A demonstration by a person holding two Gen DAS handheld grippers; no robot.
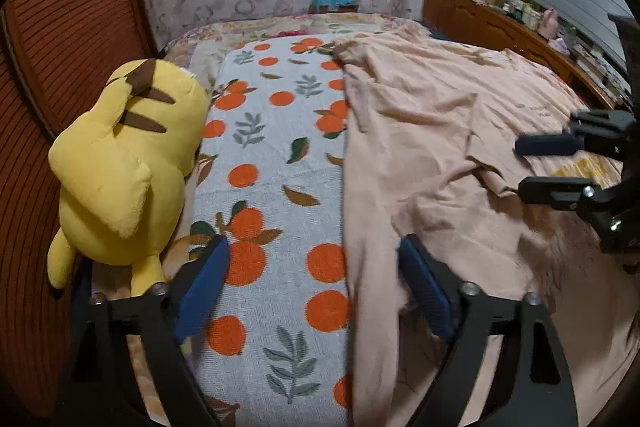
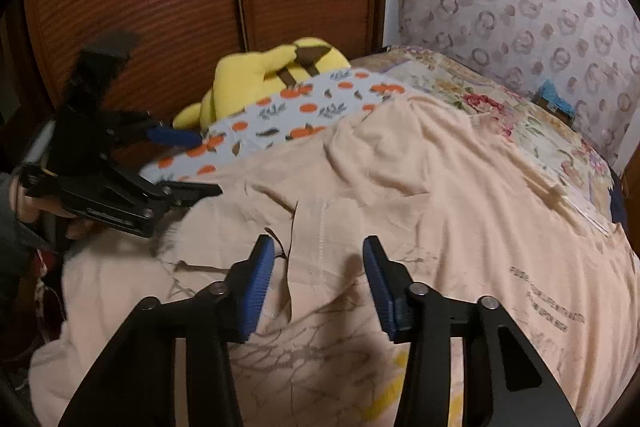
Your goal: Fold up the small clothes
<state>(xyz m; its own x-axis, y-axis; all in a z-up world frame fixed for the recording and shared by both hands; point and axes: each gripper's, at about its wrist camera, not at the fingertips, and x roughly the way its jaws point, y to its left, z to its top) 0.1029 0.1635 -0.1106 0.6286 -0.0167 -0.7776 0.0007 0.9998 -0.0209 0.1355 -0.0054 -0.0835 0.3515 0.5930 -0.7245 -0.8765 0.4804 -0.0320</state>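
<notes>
A peach shirt (image 1: 432, 131) lies spread on the bed.
Beside it: an orange-print blanket (image 1: 276, 163), then a yellow plush toy (image 1: 124, 167). The left gripper (image 1: 312, 283) gapes wide; the right gripper (image 2: 318, 279) stands open over a fold.

shirt (image 1: 432, 131) on bed, plush toy (image 1: 124, 163) left

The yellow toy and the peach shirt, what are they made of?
The yellow toy looks like soft plush: fuzzy matte surface, puffy stuffed shape. The peach shirt looks like thin knit cotton, probably: it lies limp, wrinkles easily and has no shine.
</notes>
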